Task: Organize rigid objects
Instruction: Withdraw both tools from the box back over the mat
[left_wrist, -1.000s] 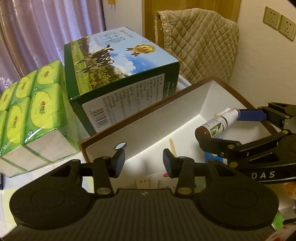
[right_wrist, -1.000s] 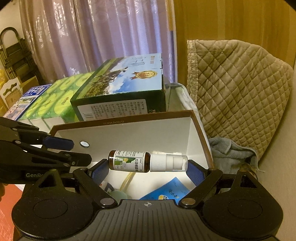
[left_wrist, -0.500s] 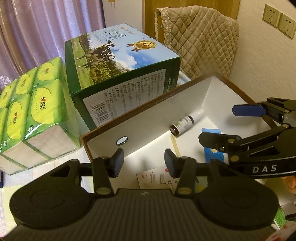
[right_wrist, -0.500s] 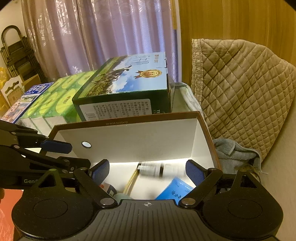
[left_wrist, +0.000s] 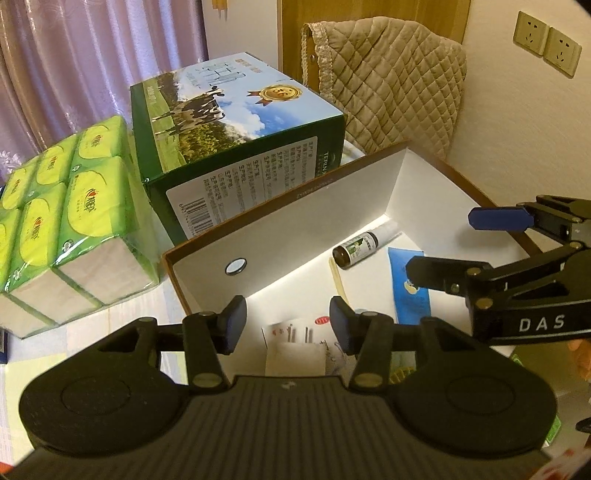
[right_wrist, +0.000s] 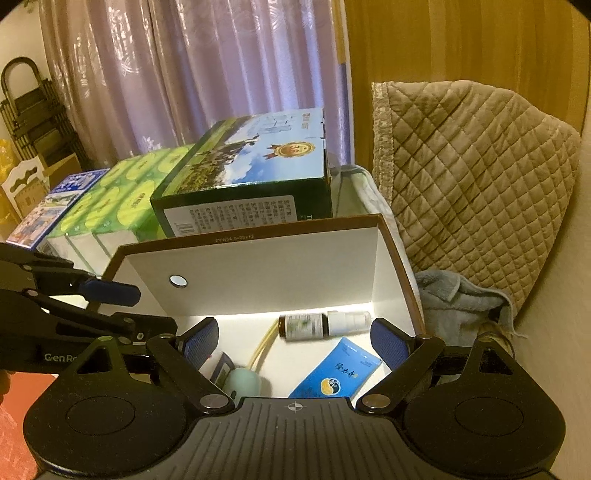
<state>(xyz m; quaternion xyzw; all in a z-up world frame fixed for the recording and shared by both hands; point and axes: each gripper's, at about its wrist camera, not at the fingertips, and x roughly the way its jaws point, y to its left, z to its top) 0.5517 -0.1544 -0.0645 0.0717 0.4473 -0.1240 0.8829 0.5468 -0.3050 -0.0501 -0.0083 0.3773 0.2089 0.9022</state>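
Bottle (right_wrist: 323, 325) lies on its side on the floor of the box (right_wrist: 258, 266), against the far wall, right of centre. Right gripper (right_wrist: 293, 341) stands wide open above the box, empty. Left gripper (left_wrist: 287, 325) is partly open, nothing between its jaws

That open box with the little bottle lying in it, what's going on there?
A person holds a gripper in each hand over the open box. The little spray bottle lies on its side against the back wall, beside a blue packet. The right gripper hovers above with its jaws wide and empty. The left gripper hangs over some paper packets, jaws part open, holding nothing.
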